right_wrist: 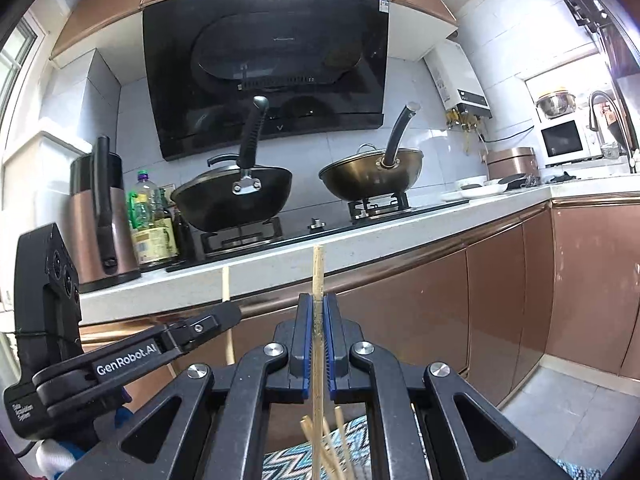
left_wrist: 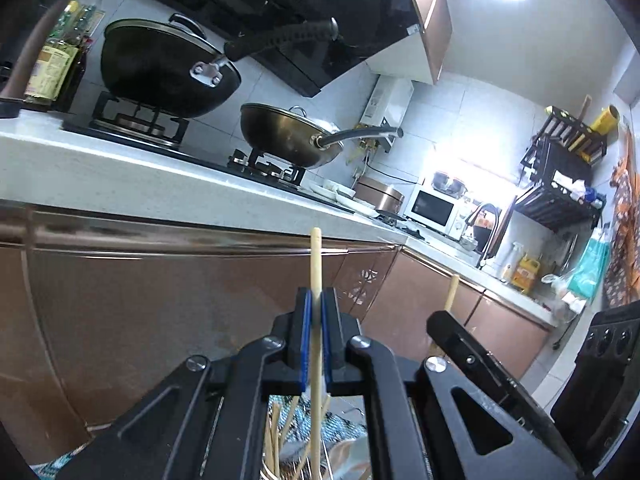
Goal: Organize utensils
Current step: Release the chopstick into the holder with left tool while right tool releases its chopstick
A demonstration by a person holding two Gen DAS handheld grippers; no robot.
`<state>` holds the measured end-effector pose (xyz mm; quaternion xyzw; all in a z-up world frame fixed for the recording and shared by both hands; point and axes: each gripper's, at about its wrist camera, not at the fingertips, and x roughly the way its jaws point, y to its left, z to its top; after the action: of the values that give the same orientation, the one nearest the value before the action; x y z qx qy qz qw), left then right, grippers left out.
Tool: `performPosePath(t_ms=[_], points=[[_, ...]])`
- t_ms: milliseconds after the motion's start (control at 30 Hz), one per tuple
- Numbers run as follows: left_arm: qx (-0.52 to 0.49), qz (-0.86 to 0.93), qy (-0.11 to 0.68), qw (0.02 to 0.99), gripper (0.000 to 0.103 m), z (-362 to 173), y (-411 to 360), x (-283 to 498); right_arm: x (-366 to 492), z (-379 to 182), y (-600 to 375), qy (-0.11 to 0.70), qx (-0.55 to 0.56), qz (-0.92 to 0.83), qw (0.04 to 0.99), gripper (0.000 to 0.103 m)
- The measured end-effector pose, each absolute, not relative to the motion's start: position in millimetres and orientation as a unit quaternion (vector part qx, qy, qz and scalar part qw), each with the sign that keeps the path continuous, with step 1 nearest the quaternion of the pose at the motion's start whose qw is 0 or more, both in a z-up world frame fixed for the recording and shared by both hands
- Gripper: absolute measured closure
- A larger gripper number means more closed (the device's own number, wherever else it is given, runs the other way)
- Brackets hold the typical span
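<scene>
My left gripper (left_wrist: 316,312) is clamped on one chopstick (left_wrist: 316,264), held upright. My right gripper (right_wrist: 319,316) is pinching a second chopstick (right_wrist: 318,272), also upright. Loose chopsticks (right_wrist: 332,440) stand bunched under both grippers. Both grippers are close together, facing the bench (right_wrist: 360,248) with two woks (right_wrist: 236,196).

Both grippers sit side by side below the counter edge (right_wrist: 360,256), each clamping 1 upright chopstick (left_wrist: 316,280). The cabinet fronts (right_wrist: 420,312) block the way ahead. Above the counter, 2 pan handles (right_wrist: 252,136) jut toward the grippers. Loose chopsticks (right_wrist: 328,448) crowd the space beneath.
</scene>
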<state>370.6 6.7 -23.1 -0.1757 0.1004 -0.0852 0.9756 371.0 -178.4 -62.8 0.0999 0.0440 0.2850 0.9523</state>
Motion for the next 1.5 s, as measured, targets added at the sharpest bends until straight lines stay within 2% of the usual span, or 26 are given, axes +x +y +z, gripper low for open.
performPosePath(t_ms=[467, 733, 767, 900, 1033, 1100, 1233, 1333, 1433, 1500], points=[[-0.184, -0.065, 0.113, 0.974, 0.099, -101.5, -2.1, 412.0, 396.7, -140.9, -168.4, 0.06, 0.074, 0.24, 0.966, 0.097], [-0.181, -0.054, 0.108, 0.976, 0.097, -109.4, -2.3, 403.9, 387.4, -149.5, -171.5, 0.073, 0.063, 0.23, 0.968, 0.097], [-0.179, -0.055, 0.109, 0.976, 0.097, -109.1, -2.3, 401.8, 385.2, -148.5, -171.5, 0.073, 0.061, 0.23, 0.968, 0.096], [-0.172, -0.059, 0.115, 0.977, 0.095, -106.6, -1.6, 393.9, 375.9, -143.6, -171.9, 0.071, 0.056, 0.225, 0.97, 0.081], [-0.174, -0.065, 0.117, 0.976, 0.086, -101.4, 1.1, 383.5, 362.2, -131.6, -174.1, 0.066, 0.049, 0.213, 0.974, 0.078], [-0.172, -0.067, 0.114, 0.976, 0.085, -97.8, 2.4, 377.9, 354.1, -125.0, -177.4, 0.062, 0.047, 0.207, 0.975, 0.074], [-0.182, -0.072, 0.118, 0.974, 0.085, -90.4, 8.2, 368.0, 338.3, -113.2, -183.6, 0.058, 0.046, 0.198, 0.977, 0.072], [-0.182, -0.07, 0.116, 0.974, 0.082, -84.1, 13.2, 352.2, 326.3, -109.3, -187.4, 0.064, 0.044, 0.191, 0.978, 0.068], [-0.179, -0.064, 0.119, 0.975, 0.075, -79.9, 17.5, 332.7, 314.6, -109.5, -192.1, 0.075, 0.045, 0.189, 0.978, 0.063], [-0.176, -0.057, 0.128, 0.974, 0.065, -79.5, 18.7, 316.6, 306.8, -110.8, -194.4, 0.085, 0.042, 0.183, 0.978, 0.059]])
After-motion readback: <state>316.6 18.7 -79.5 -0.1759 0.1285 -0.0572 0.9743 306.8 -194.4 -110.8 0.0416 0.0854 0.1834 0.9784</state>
